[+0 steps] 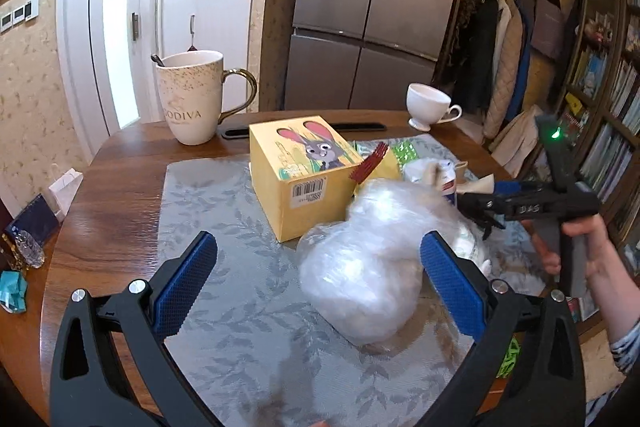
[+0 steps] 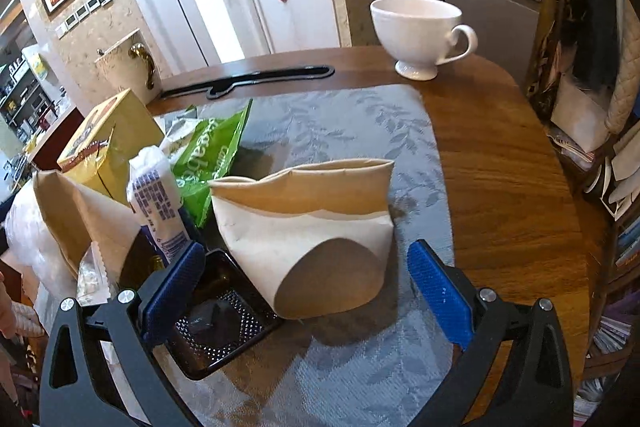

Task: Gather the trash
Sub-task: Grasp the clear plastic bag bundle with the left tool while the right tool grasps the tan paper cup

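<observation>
Both my left gripper (image 1: pixel 318 279) and right gripper (image 2: pixel 306 281) hang wide-jawed, holding nothing; closing carelessly, I risk the crushed paper cup (image 2: pixel 308 227) skidding off the desk (image 2: pixel 500 163).

Flattened paper cup (image 2: pixel 316 227) between spread fingers (image 2: pixel 436 291)

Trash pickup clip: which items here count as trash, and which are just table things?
Trash: clear plastic bag, crushed paper cup, green wrapper, black plastic tray.
Bystanders: Godiva mug, white teacup, yellow rabbit box.
</observation>
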Motion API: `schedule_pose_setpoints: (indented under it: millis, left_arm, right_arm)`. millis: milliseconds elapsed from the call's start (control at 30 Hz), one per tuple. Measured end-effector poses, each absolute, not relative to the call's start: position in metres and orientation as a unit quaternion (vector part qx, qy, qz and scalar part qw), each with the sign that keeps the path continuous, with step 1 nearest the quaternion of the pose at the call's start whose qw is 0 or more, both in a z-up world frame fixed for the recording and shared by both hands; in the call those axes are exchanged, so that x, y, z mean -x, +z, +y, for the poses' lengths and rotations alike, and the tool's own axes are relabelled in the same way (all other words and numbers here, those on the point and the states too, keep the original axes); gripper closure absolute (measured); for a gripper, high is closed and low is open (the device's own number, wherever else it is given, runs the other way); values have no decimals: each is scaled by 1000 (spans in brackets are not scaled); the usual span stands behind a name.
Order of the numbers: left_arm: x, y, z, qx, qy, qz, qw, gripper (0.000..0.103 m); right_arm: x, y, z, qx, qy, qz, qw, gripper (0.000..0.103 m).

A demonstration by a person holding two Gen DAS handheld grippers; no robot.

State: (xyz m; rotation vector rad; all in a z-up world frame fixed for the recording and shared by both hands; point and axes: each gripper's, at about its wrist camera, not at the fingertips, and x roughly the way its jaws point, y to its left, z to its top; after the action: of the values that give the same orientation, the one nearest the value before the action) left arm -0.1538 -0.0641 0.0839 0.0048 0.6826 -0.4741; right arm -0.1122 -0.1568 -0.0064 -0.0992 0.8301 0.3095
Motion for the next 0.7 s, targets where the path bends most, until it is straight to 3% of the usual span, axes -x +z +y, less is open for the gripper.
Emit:
schedule_pose_setpoints:
  millis: [267, 533, 700]
  left_arm:
    - [161, 60, -103, -95, -250, 360, 894, 1]
    - [131, 33, -105, -45, -230, 398, 887, 1]
    - [122, 23, -96, -8, -244, 415, 876, 16]
  right_arm:
    - [107, -12, -153, 55, 144, 408, 900, 4]
    - [104, -12, -150, 65, 134, 404, 902, 4]
    - [102, -10, -153, 48, 142, 403, 903, 4]
